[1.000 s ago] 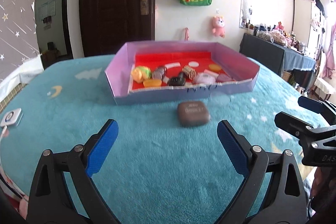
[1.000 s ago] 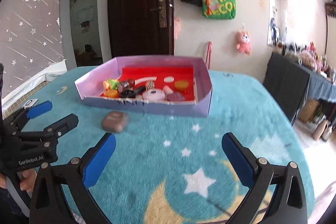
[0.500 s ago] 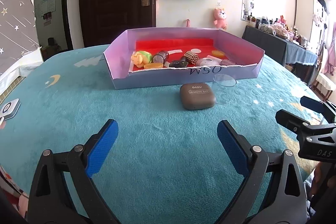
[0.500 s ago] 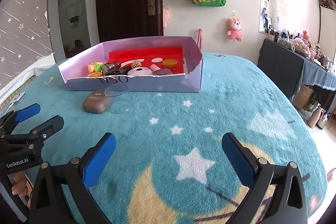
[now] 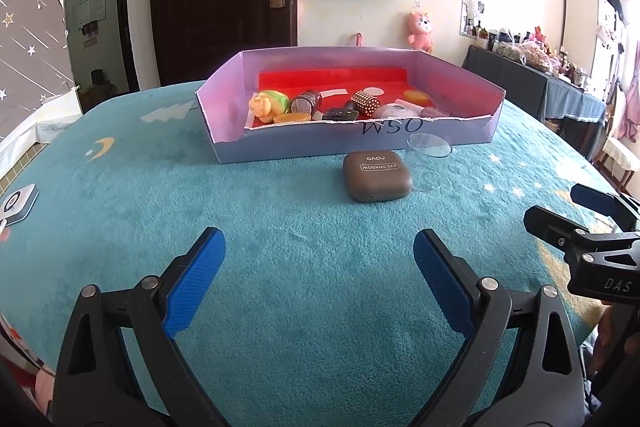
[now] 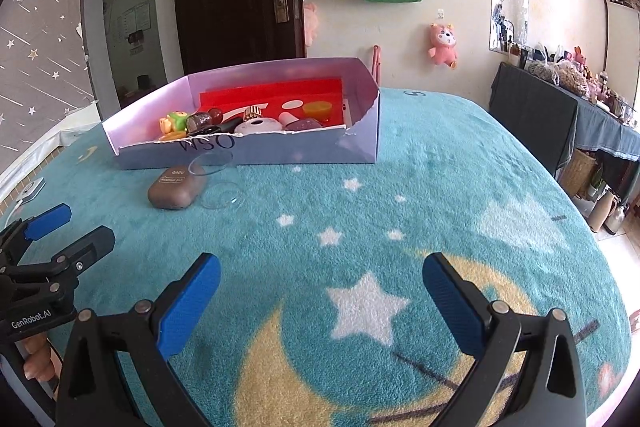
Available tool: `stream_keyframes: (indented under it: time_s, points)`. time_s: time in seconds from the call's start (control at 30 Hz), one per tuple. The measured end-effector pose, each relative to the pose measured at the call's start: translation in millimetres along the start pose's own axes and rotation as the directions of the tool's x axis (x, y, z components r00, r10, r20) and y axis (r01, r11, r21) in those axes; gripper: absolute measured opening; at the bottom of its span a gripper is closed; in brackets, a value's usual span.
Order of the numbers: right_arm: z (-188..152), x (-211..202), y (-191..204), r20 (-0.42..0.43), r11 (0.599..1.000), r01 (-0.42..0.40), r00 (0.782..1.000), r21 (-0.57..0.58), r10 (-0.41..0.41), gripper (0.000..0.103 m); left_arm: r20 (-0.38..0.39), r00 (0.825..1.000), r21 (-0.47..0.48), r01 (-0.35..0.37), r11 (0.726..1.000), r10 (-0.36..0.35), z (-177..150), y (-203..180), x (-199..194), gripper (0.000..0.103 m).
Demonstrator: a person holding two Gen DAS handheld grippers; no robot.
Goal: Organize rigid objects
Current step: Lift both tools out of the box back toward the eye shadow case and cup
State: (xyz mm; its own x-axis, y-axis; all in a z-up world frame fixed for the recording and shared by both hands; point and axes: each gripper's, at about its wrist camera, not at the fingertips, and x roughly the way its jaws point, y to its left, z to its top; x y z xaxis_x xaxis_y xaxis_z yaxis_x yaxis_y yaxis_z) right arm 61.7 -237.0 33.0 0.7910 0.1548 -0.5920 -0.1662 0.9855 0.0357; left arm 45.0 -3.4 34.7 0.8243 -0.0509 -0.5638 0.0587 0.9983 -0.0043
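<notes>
A brown eye-shadow case (image 5: 377,175) (image 6: 176,186) lies on the teal blanket just in front of a lilac cardboard box (image 5: 280,150) (image 6: 304,151) with a red floor. A clear glass cup (image 5: 429,162) (image 6: 218,179) stands right beside the case. Several small items fill the box, among them a yellow-green toy (image 5: 267,104) and a studded cylinder (image 5: 365,103). My left gripper (image 5: 319,279) is open, well short of the case, with nothing between its fingers. My right gripper (image 6: 320,301) is open too, over the star and moon pattern, to the right of the case.
A small white device with a cable (image 5: 16,205) lies at the blanket's left edge. A dark door, hanging bags and a pink plush are on the far wall. A dark side table (image 6: 560,115) crowded with items stands to the right, with bottles (image 6: 608,213) on the floor.
Both views have steadied and drawn a little closer to the box. The glass cup, blurred a second ago, is now plain beside the case. Both grippers stay open.
</notes>
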Motion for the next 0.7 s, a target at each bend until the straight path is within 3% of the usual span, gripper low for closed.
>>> stream_keyframes:
  time_s: [0.33, 0.7]
  points:
    - [2.6, 1.5, -2.7, -0.009, 1.000, -0.012, 1.000, 0.011, 0.012, 0.103, -0.016, 1.000, -0.010, 0.012, 1.000, -0.012, 5.2, -0.5, 4.6, 0.096]
    - [26.2, 3.9, -12.4, -0.009, 1.000, 0.008, 1.000, 0.012, -0.008, 0.103, -0.078, 0.995, 0.009, 0.064, 0.998, -0.063, 38.5, -9.8, 26.4, 0.096]
